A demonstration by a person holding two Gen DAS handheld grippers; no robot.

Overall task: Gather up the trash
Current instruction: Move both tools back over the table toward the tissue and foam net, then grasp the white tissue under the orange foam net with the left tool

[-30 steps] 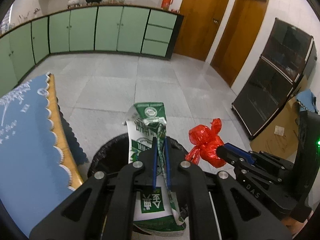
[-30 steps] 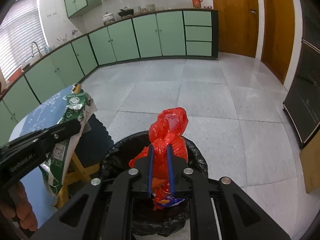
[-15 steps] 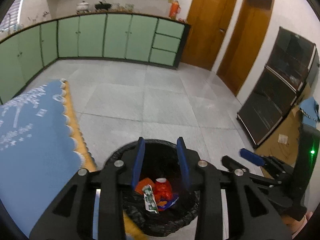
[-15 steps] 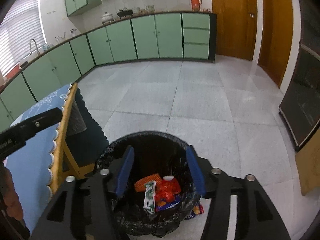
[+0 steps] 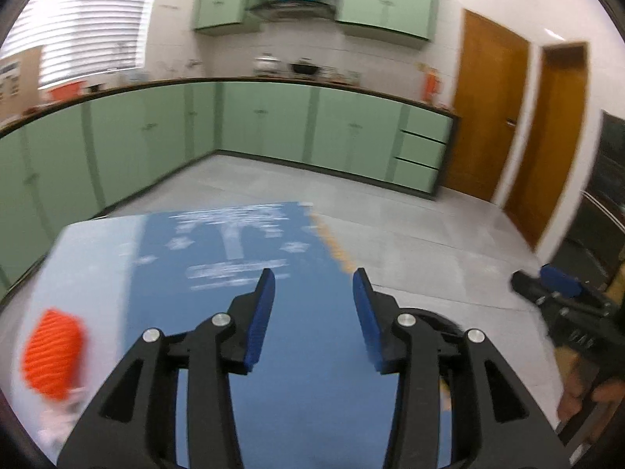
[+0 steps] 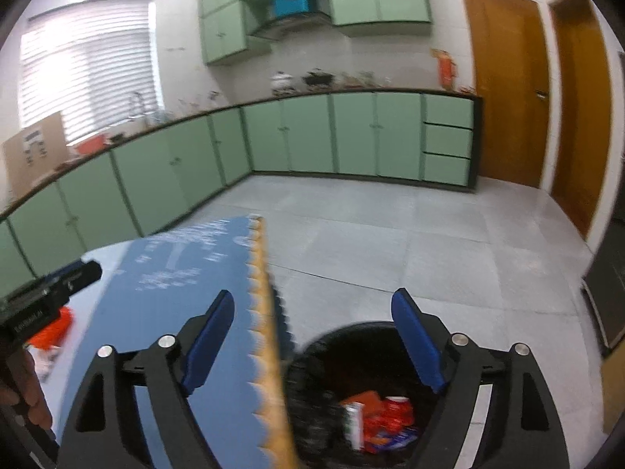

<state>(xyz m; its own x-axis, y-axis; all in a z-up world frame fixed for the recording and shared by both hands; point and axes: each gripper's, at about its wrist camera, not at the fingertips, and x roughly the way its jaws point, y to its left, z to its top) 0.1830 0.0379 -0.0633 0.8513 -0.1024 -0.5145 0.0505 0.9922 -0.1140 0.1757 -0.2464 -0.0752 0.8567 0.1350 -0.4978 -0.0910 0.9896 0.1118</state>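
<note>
My left gripper [image 5: 314,312] hangs over the blue tablecloth [image 5: 218,273]; its jaws are opening and nothing is between them. An orange ribbed piece of trash [image 5: 52,355] lies on the table to its lower left, blurred. My right gripper [image 6: 314,336] straddles the table edge and the black-lined bin [image 6: 324,355]; its jaws are opening wide, with nothing held. Inside the bin lie a red bag [image 6: 394,410] and a green-and-white carton [image 6: 353,418]. In the right wrist view the left gripper [image 6: 88,271] reaches in from the left, near the orange trash [image 6: 54,328].
The table's scalloped yellow edge [image 6: 265,312] runs just left of the bin. Green cabinets [image 6: 351,136] line the far walls and wooden doors [image 6: 508,86] stand at the right. Grey floor tiles [image 6: 390,242] lie beyond. The right gripper [image 5: 547,283] and a hand [image 5: 586,398] show at the left wrist view's right.
Both grippers let go: the carton and the red bag dropped into the bin. Both jaws have spread, and both hands have risen and swung left towards the blue-clothed table.
</note>
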